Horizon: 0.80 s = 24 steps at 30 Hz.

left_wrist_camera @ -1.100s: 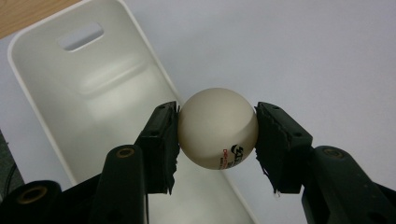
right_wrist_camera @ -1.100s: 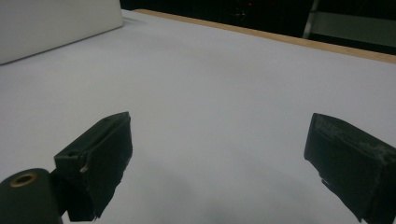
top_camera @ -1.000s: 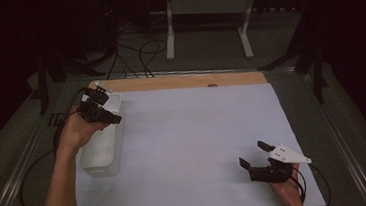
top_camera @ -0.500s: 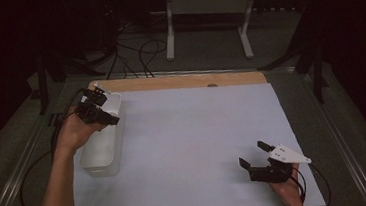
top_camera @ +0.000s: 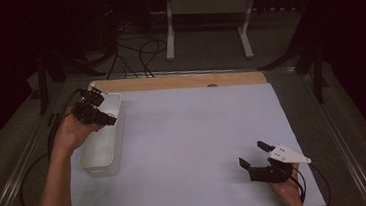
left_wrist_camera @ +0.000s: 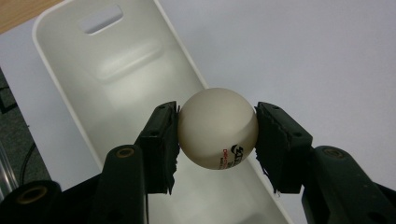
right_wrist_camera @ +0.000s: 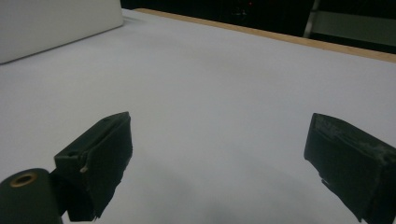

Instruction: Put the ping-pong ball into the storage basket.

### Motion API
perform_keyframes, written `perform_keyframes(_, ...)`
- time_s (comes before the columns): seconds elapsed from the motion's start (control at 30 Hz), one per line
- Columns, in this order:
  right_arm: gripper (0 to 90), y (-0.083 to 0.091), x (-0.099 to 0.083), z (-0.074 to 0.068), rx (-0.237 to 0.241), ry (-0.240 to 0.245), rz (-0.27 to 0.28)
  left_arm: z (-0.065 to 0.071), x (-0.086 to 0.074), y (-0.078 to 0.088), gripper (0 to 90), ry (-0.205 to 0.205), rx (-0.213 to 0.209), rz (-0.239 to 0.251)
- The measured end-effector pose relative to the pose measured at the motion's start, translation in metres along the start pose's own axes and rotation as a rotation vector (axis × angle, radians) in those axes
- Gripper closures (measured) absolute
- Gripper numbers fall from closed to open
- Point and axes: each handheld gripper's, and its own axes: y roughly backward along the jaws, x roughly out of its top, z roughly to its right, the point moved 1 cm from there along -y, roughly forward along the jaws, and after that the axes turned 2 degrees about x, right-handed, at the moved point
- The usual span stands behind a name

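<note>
A white ping-pong ball (left_wrist_camera: 218,128) with a small printed logo is pinched between the pads of my left gripper (left_wrist_camera: 217,135), which is shut on it. Ball and gripper hang over the inside of a long white plastic bin (left_wrist_camera: 112,79). In the high view the left gripper (top_camera: 103,119) sits above that bin (top_camera: 101,160) at the table's left side. My right gripper (top_camera: 255,155) rests low near the front right of the table, jaws wide apart; its own view shows the two black fingers (right_wrist_camera: 100,154) with bare tabletop between them.
The bin (right_wrist_camera: 51,25) shows as a white wall at the top left of the right gripper view. The pale table sheet (top_camera: 198,131) ends in a wooden strip (top_camera: 179,82) at the far edge. Cables and a white stand (top_camera: 203,11) lie on the floor beyond.
</note>
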Motion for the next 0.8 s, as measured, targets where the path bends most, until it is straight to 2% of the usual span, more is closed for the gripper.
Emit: perform_keyframes(0.8,7.6,0.0002,0.0,-0.0002,-0.001,0.002,0.0,-0.0067,-0.0079,0.0013,51.1,0.009,0.025,-0.014)
